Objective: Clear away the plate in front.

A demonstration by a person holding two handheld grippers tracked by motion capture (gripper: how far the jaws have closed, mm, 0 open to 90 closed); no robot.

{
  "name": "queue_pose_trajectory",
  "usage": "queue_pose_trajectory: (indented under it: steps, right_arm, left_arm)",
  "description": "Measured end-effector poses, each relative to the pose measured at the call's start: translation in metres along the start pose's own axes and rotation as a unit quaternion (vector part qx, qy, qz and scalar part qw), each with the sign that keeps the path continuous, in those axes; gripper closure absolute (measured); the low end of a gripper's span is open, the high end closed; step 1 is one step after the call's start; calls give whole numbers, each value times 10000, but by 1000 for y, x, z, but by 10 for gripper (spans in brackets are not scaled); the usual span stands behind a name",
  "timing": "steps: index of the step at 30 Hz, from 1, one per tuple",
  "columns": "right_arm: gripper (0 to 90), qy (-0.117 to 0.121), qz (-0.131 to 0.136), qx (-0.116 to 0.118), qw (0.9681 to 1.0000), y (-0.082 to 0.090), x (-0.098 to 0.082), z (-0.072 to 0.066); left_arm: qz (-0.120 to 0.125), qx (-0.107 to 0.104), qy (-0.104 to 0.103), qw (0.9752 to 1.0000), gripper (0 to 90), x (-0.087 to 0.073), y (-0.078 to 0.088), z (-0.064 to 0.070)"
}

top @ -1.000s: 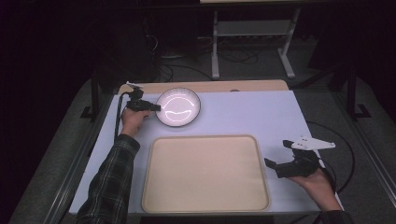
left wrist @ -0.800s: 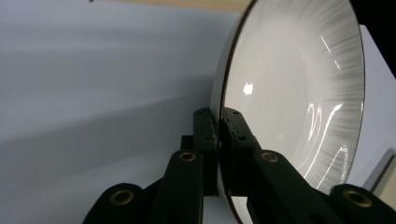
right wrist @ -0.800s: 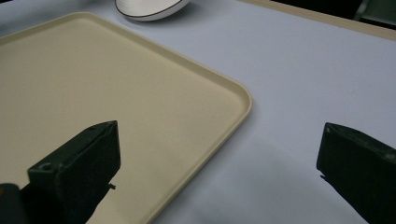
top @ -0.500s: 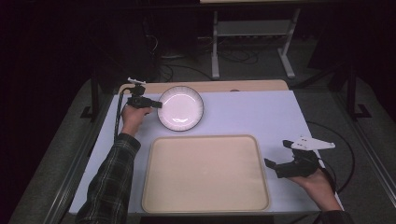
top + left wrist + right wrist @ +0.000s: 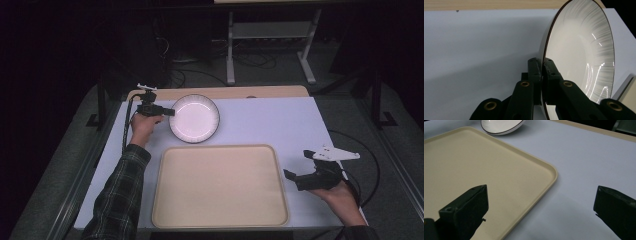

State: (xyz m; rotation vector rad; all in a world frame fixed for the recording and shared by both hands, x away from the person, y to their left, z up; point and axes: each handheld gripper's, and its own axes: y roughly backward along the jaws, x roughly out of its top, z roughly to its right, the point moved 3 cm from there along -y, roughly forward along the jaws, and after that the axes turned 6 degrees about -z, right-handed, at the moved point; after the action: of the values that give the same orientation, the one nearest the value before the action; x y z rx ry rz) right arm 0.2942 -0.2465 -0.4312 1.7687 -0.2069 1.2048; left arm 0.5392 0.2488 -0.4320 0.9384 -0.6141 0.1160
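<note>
My left gripper point(image 5: 167, 112) pinches the rim of the plate point(image 5: 195, 118) at the table's far left beyond the tray point(image 5: 220, 186), glazed, stiff, probably slippery and breakable so rim grip suits, while my right gripper point(image 5: 292, 180) waits wide open.

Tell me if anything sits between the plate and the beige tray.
Nothing visible does. The left tool is clamped on the plate rim, and bare white tabletop separates it from the empty tray just in front.
</note>
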Motion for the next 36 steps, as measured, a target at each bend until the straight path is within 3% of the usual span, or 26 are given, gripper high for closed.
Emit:
queue_pose_trajectory:
  steps: [3,9,20,27,36]
  right_arm:
    - [0,8,11,1,10000,0,0,0]
    - [0,-3,27,-13,10000,1,0,0]
    - [0,-13,43,-28,10000,1,1,-1]
    - [0,-21,46,-33,10000,1,1,0]
    - [0,-16,42,-37,10000,2,1,-1]
  left_arm:
    - [187,-111,78,9997,864,2,6,2]
    - [323,-243,30,9992,864,4,20,8]
    - [283,-303,-129,9991,864,0,38,18]
    - [285,-456,-168,9984,863,-7,44,25]
    - [216,-537,-337,9978,862,-16,56,41]
